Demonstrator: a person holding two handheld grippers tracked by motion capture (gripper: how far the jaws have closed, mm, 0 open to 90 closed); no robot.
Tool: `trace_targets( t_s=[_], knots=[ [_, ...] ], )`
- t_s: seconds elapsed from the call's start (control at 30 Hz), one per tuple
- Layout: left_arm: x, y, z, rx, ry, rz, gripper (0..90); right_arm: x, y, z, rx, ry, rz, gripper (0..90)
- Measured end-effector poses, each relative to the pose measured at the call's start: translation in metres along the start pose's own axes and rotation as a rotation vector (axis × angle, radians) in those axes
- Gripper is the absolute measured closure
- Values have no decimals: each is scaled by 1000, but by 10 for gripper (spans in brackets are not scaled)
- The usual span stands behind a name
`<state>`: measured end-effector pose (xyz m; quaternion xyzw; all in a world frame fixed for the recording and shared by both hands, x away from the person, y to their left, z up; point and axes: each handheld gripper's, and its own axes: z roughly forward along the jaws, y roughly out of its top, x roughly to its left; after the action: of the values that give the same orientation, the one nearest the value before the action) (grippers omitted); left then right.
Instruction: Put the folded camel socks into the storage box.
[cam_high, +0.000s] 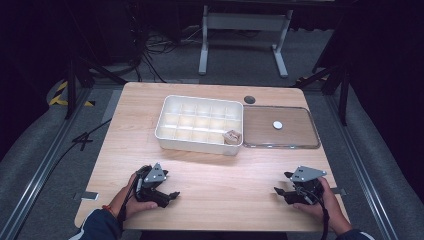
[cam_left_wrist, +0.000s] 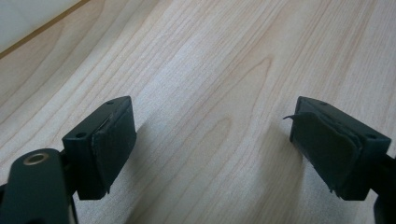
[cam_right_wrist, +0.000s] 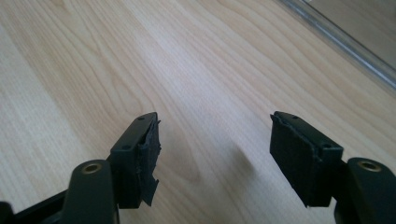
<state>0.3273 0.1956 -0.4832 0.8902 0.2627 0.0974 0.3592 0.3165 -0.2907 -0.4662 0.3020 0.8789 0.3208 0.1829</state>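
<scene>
From above, we see the left claw (cam_high: 170, 195) and right claw (cam_high: 278, 191) resting near the worktop (cam_high: 225, 170)'s near edge, well apart, bare wood between them and the white divided tray (cam_high: 199, 124) farther off, its clear lid (cam_high: 280, 127) just beside it on the right. In the left gripper view our left claw (cam_left_wrist: 212, 140) gapes empty over wood. In the right gripper view the right claw (cam_right_wrist: 215, 154) also stands open and empty, the lid's rim (cam_right_wrist: 345, 42) at far right.

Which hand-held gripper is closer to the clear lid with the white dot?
Right. The right hand-held gripper sits just below the clear lid, toward the person. The left hand-held gripper is far off across the table, down-left of it.
</scene>
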Motion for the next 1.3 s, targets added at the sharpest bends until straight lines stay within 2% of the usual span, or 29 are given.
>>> trace_targets(
  t_s=[0.07, 0.2, 0.33, 0.4, 0.43, 1.3],
  knots=[
    [0, 0, 0, 1, 0, -1, 145, 0, -6, -2, -7, 4, 11, 335],
    [0, 0, 0, 2, -2, -2, 144, -2, -19, -4, -19, 20, 66, 326],
    [0, 1, 1, 1, 1, -1, 143, -6, -29, -6, -52, 36, 120, 299],
    [0, 1, 1, -2, 1, -5, 143, -8, -36, -6, -85, 42, 148, 279],
    [0, 1, 1, -2, 2, -4, 142, -8, -38, -6, -96, 43, 146, 274],
    [1, 2, 2, 2, 2, 2, 141, -10, -37, -5, -93, 49, 141, 256]
  ],
)
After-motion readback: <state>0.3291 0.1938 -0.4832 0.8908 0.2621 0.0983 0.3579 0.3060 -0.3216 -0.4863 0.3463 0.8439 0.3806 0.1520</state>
